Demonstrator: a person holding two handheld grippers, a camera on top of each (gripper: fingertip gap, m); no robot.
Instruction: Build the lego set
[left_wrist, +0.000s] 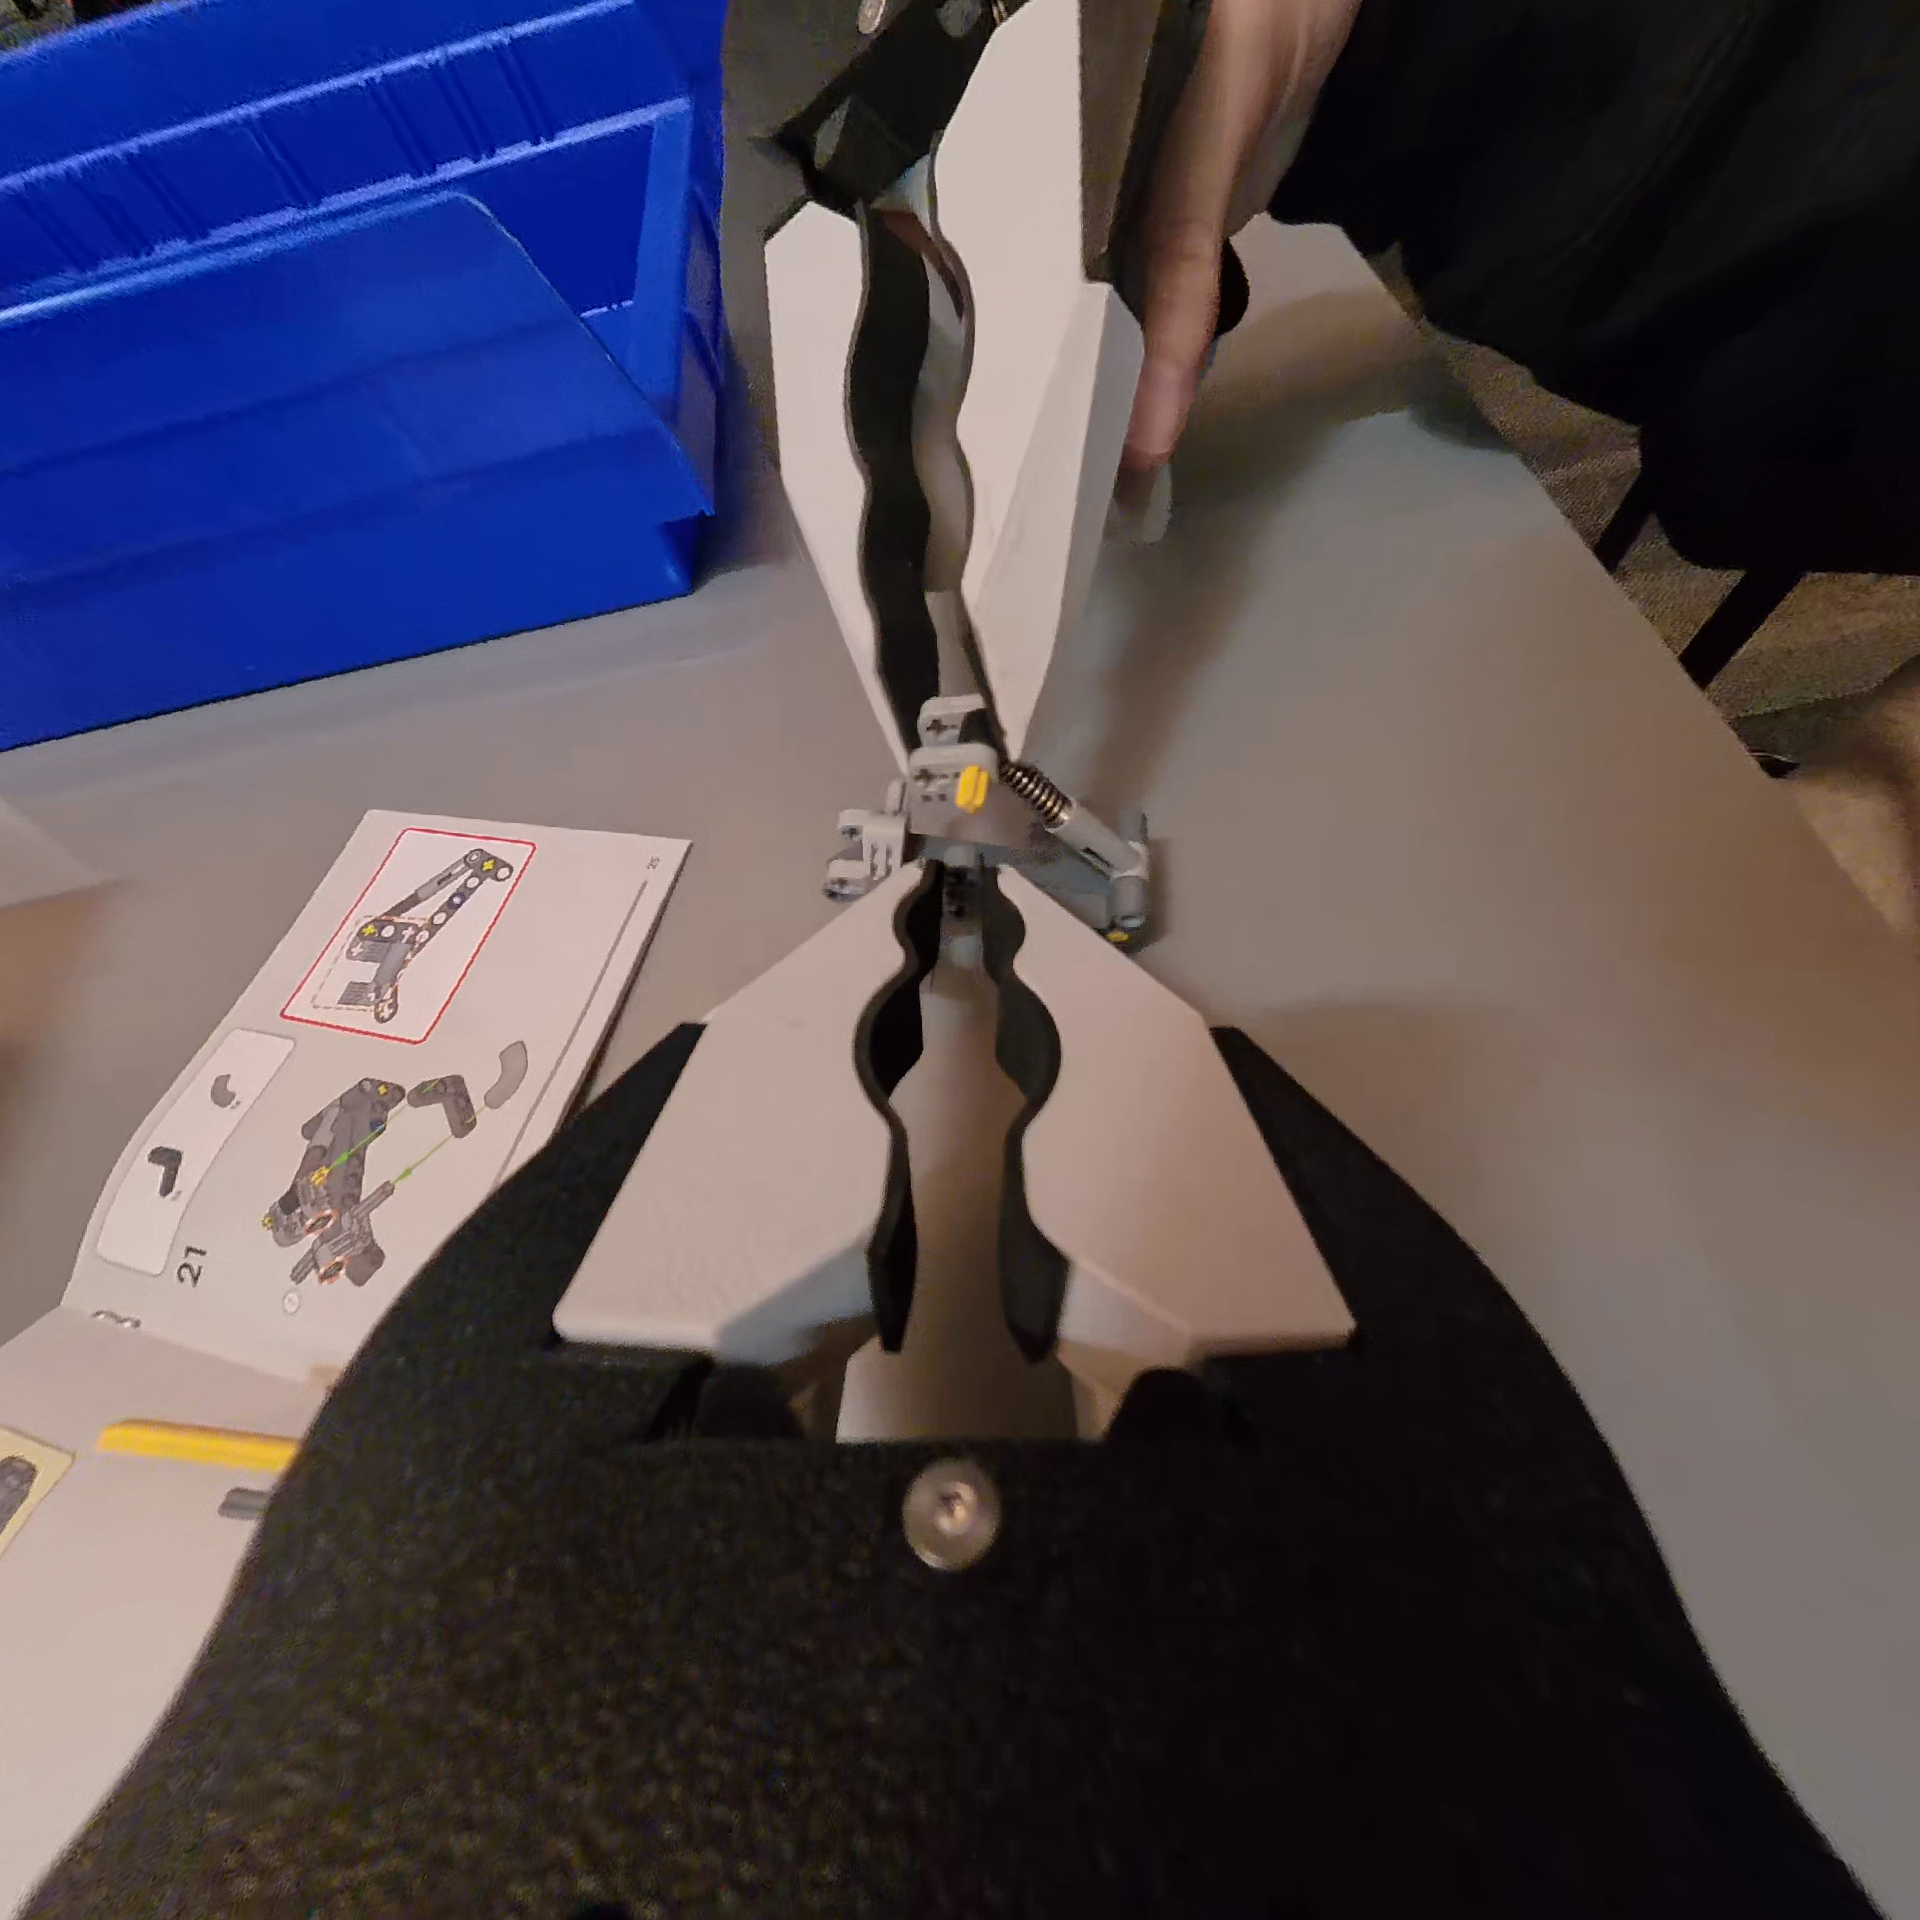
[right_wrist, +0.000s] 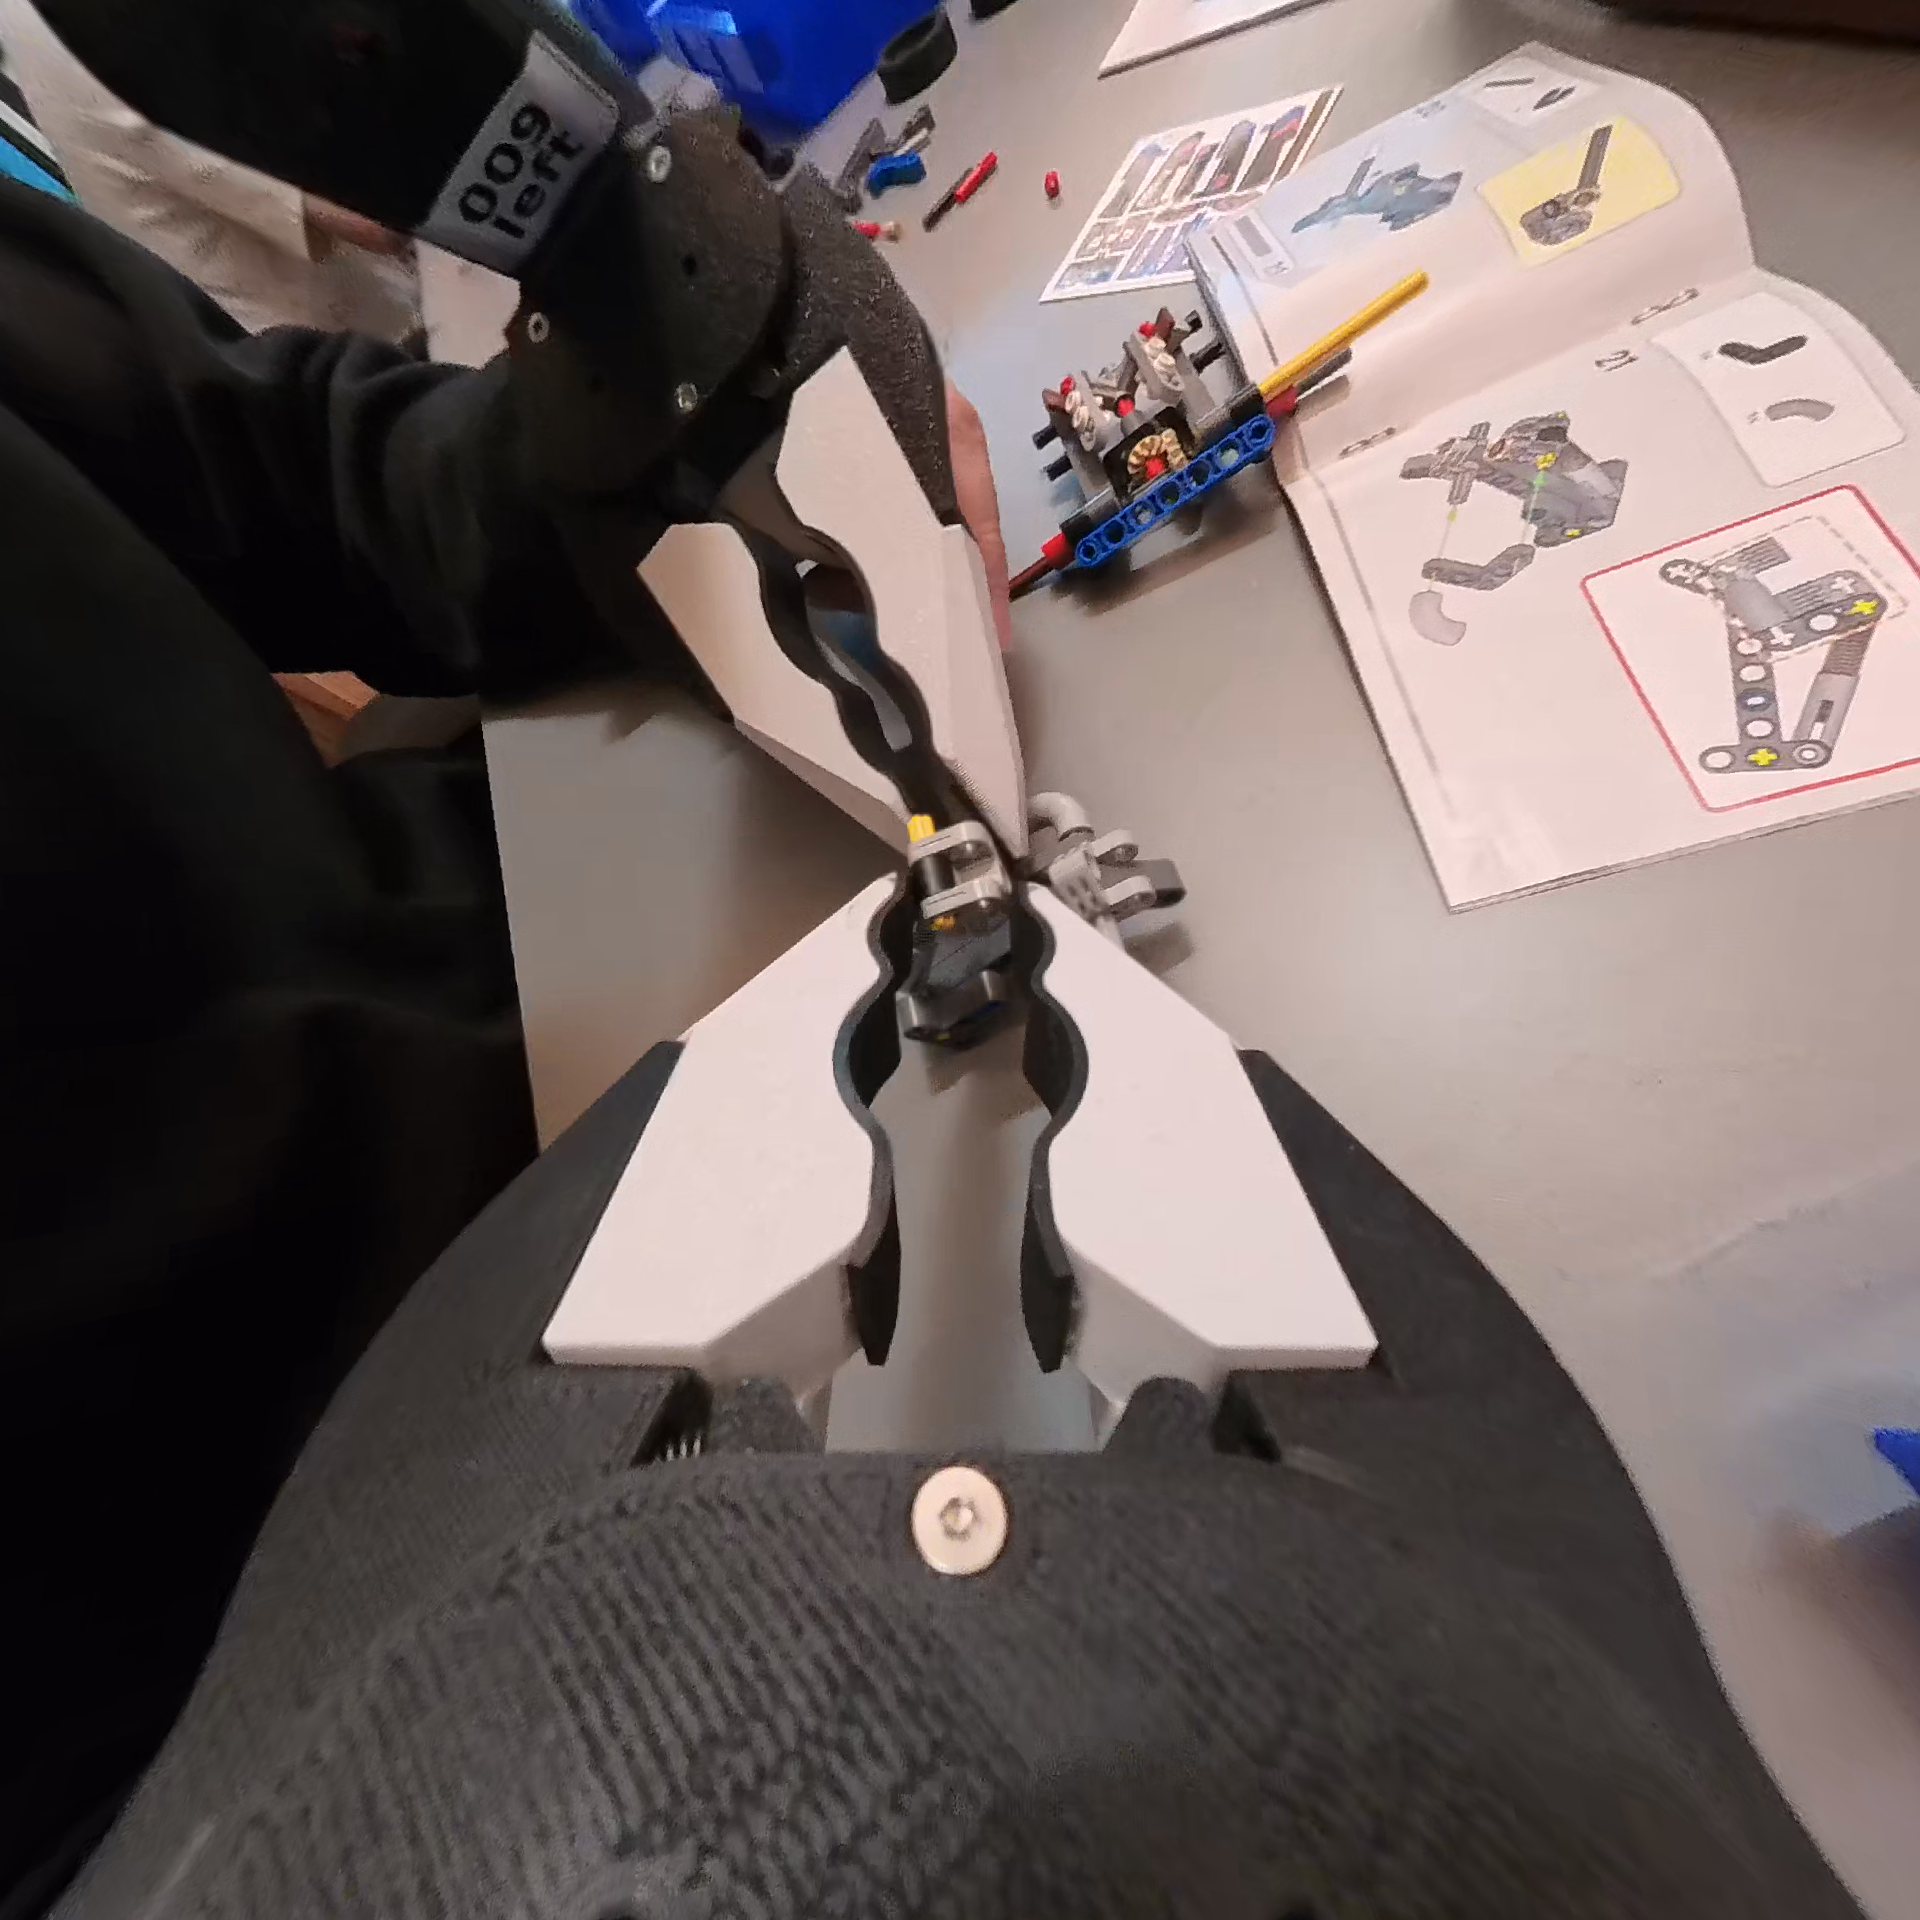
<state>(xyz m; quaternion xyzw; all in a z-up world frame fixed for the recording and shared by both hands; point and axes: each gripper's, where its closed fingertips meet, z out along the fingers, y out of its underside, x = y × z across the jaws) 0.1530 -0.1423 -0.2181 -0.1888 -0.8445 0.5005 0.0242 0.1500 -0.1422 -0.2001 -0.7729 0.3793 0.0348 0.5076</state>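
Observation:
A small grey Lego sub-assembly (left_wrist: 961, 821) with a yellow pin and a coil-spring shock absorber (left_wrist: 1039, 802) is held just above the grey table (left_wrist: 1455, 1091) between both grippers. My left gripper (left_wrist: 951, 902) comes from below in its own view and is shut on the assembly's near end. My right gripper (left_wrist: 951, 727) comes from above and is shut on its far end. In the right wrist view the right gripper (right_wrist: 961, 899) clamps the assembly (right_wrist: 951, 883), with the left gripper (right_wrist: 961, 826) meeting it tip to tip. A grey part (right_wrist: 1101, 868) sticks out to the right.
Blue bins (left_wrist: 312, 395) stand at the back left. An open instruction booklet (right_wrist: 1621, 540) lies beside the work spot. A second sub-assembly with a blue beam (right_wrist: 1164, 457) and yellow axle (right_wrist: 1351, 322) sits beyond. Loose small parts (right_wrist: 935, 177) and a leaflet (right_wrist: 1195, 187) lie farther back. Both grippers' tips are close together, under 4 cm apart.

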